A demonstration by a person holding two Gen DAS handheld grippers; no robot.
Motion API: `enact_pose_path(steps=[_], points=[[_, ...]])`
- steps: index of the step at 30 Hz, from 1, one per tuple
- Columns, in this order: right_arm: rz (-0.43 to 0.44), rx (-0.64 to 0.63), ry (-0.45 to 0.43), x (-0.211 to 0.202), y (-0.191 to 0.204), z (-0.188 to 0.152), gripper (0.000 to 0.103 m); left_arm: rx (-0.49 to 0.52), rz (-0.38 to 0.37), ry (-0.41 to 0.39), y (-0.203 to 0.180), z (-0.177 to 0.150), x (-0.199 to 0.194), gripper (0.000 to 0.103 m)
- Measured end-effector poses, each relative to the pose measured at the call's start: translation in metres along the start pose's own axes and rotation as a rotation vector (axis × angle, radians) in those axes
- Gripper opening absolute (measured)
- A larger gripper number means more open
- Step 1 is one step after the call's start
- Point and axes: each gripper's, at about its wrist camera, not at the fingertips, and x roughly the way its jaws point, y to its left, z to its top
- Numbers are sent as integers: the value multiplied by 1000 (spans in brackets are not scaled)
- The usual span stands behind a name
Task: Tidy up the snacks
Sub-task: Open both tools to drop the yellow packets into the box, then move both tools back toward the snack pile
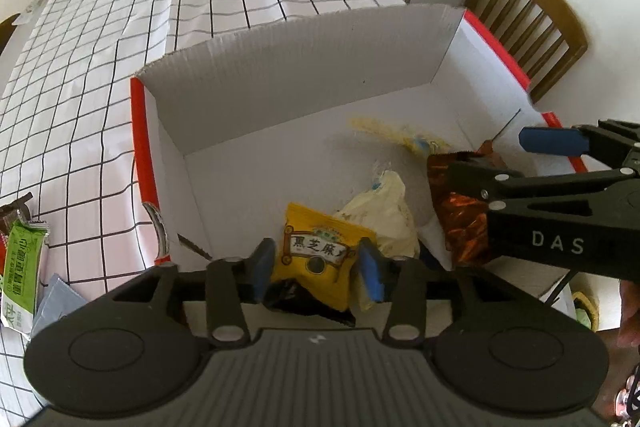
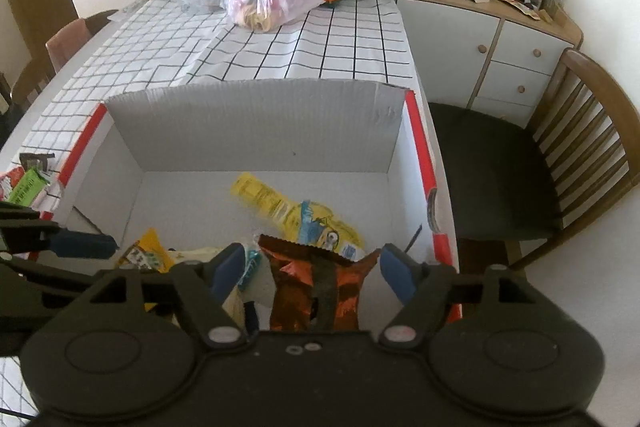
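I have both claws over the white corrugated cardboard box with red edges [image 2: 256, 123] that sits on the counter with its black-grid white cloth [image 1: 80, 67]. My left claw [image 1: 316, 267] stands spread, its blue pads either side of the yellow sesame snack packet [image 1: 320, 259] but clear of it; the packet looks let go onto the pile at the near end of the box. My right claw [image 2: 312, 267] is spread too, the shiny brown-orange foil packet [image 2: 316, 291] between its pads without being pinched. A yellow cartoon-printed wrapper [image 2: 296, 215] lies mid-floor. I judge this the drop-off step. Next I should lift both claws clear and fetch the green bar wrapper [image 1: 22, 267] left on the counter beside the box.
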Motion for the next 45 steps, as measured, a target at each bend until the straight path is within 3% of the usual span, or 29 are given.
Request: enact_pose_path(steps=[13, 20, 24, 32, 38, 45], points=[[76, 13, -91, -52, 2, -9, 82, -22, -24, -117, 11, -13, -48, 58], [145, 10, -184, -82, 12, -11, 90, -35, -41, -203, 20, -26, -84, 59], [172, -4, -212, -94, 22, -13, 93, -44, -42, -256, 30, -37, -105, 67], [224, -8, -262, -115, 54, -20, 103, -73, -45, -309, 60, -58, -133, 70], [258, -2, -274, -119, 85, -22, 103, -87, -41, -357, 91, -75, -152, 80], [251, 8, -261, -116, 130, -24, 103, -95, -55, -370, 139, -92, -167, 80]])
